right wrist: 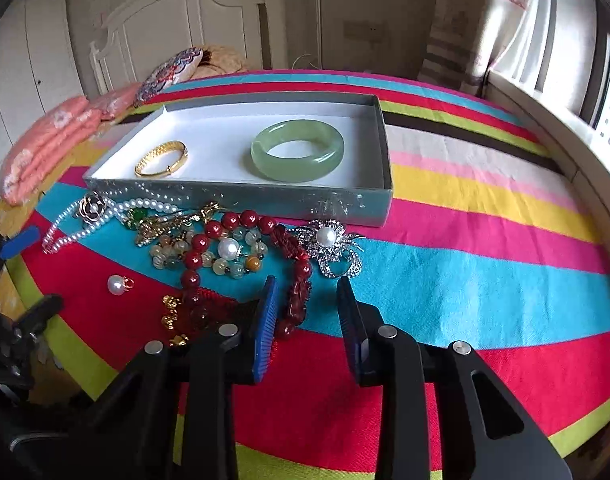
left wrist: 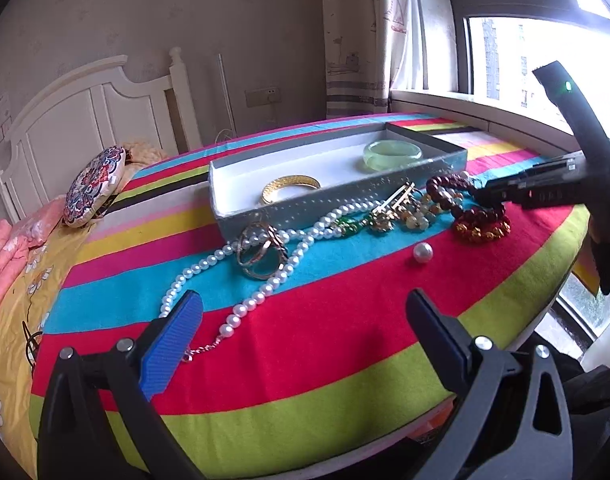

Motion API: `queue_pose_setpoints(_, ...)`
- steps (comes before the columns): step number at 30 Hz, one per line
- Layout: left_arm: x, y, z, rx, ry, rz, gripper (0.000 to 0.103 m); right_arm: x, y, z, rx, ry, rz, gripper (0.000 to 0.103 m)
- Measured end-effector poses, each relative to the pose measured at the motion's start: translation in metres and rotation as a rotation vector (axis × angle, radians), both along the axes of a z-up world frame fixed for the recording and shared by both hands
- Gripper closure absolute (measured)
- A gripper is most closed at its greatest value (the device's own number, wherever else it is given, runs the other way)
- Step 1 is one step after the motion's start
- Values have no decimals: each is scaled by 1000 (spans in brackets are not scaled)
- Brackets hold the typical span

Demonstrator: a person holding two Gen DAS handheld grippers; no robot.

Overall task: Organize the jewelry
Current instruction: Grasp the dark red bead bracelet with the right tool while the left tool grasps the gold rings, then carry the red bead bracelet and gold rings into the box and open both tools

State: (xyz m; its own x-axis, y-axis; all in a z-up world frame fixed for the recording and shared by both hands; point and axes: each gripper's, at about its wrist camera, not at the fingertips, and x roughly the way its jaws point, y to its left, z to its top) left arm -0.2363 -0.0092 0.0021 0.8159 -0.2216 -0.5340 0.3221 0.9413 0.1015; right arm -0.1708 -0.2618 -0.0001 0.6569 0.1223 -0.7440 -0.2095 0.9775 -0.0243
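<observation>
A grey box [right wrist: 241, 194] with a white inside holds a gold bangle [right wrist: 161, 159] and a green jade bangle [right wrist: 297, 155]. In front of it lies a heap of jewelry: a white pearl necklace [left wrist: 241, 308], a red bead bracelet [right wrist: 293, 292], pale bead strands [right wrist: 173, 254], a silver pearl brooch [right wrist: 331, 244], a loose pearl pendant [right wrist: 117, 284] and gold rings [left wrist: 261, 254]. My right gripper [right wrist: 307, 292] is open, its fingers astride the red bead bracelet. My left gripper [left wrist: 305, 304] is open and empty, near the pearl necklace's end.
The jewelry lies on a round striped cloth surface [right wrist: 465, 240]. A patterned cushion [left wrist: 95, 186] and pink bedding [right wrist: 49, 148] lie at the left beside a white headboard [left wrist: 85, 108]. A window sill [left wrist: 465, 108] runs along the right.
</observation>
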Motion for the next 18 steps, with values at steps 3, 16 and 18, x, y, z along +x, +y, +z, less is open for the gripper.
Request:
queue_pose_setpoints(3, 6, 11, 6, -55, 6, 24, 2, -1, 14, -1, -87, -29, 14, 78)
queue_pose_setpoints(16, 78, 53, 9, -329, 232, 93, 24, -26, 34, 31, -240, -285, 0, 91)
queue_pose_setpoints(18, 87, 53, 5, -337, 276, 94, 33, -30, 35, 39, -245, -331, -9, 91)
